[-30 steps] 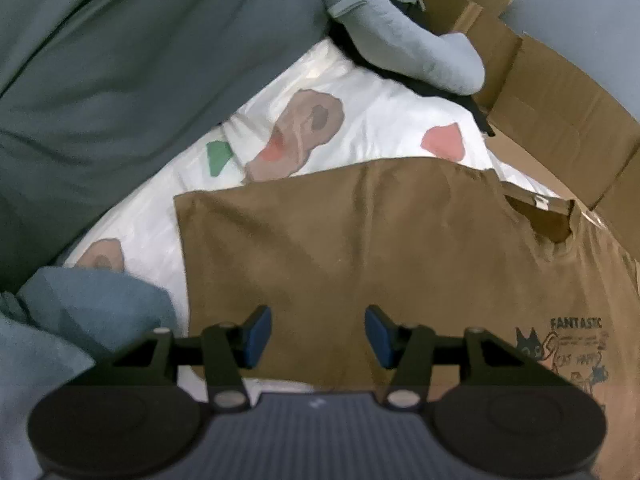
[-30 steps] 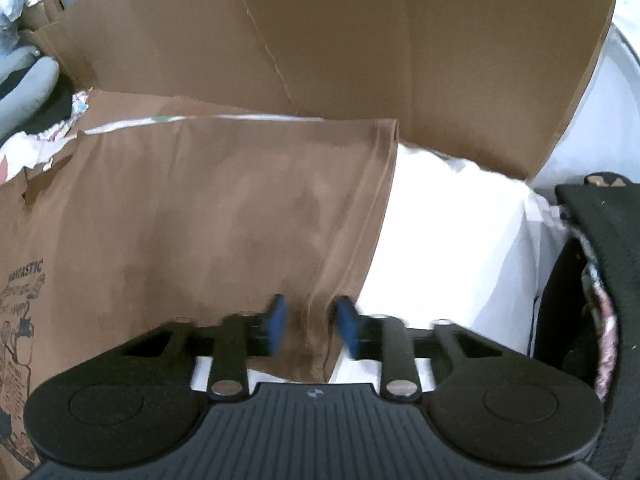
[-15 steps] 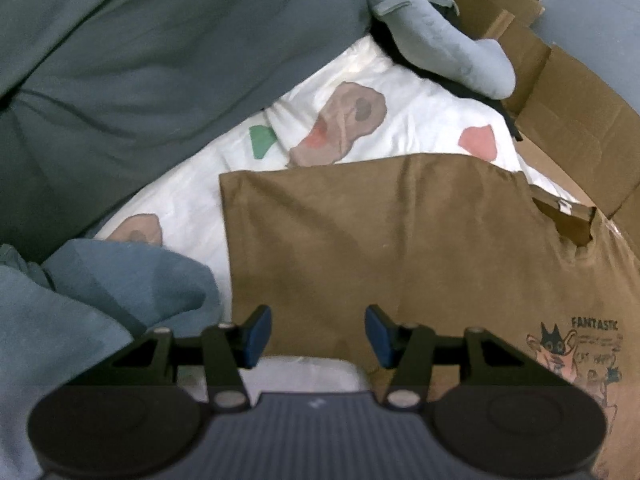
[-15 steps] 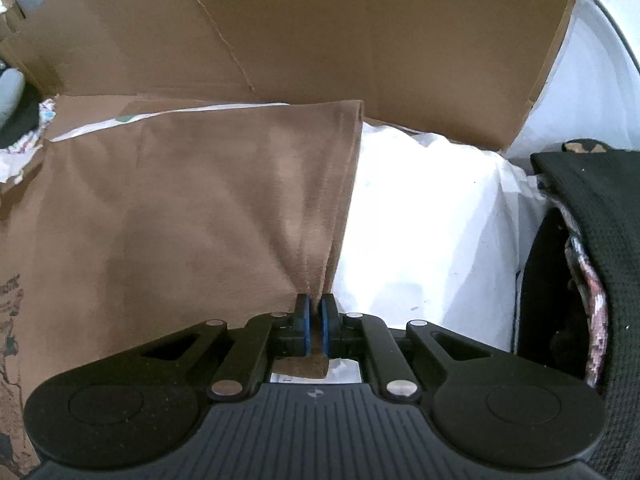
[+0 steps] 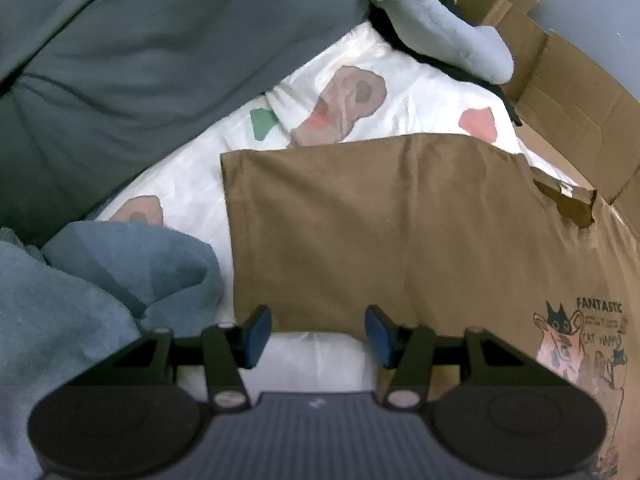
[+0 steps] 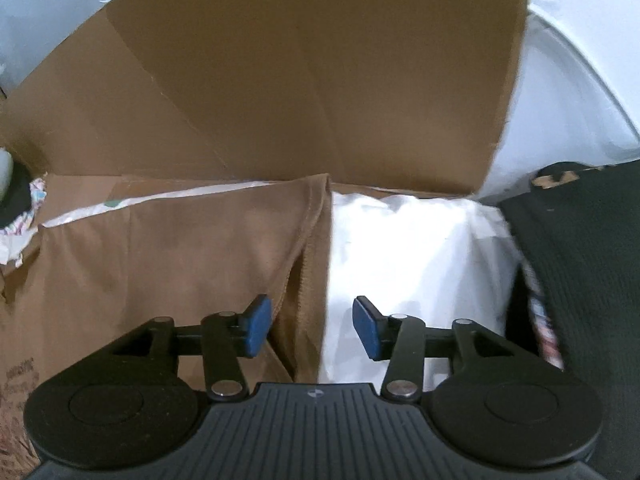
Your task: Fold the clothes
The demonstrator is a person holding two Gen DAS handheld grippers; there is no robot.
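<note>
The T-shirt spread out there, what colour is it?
Brown T-shirt, with a small cat print; clearest in the left wrist view.

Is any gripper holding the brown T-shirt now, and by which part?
Nothing is held. The left gripper and right gripper are both open over the brown T-shirt.

Brown printed T-shirt (image 5: 360,220) lies spread flat.

Right gripper lets go of the sleeve

The right gripper (image 6: 311,328), clamped on the brown t-shirt (image 6: 168,256) sleeve edge half a second ago, now has its jaws spread wide with the hem loose between them. The left gripper (image 5: 316,334) has slid sideways along the shirt's near edge.
</note>
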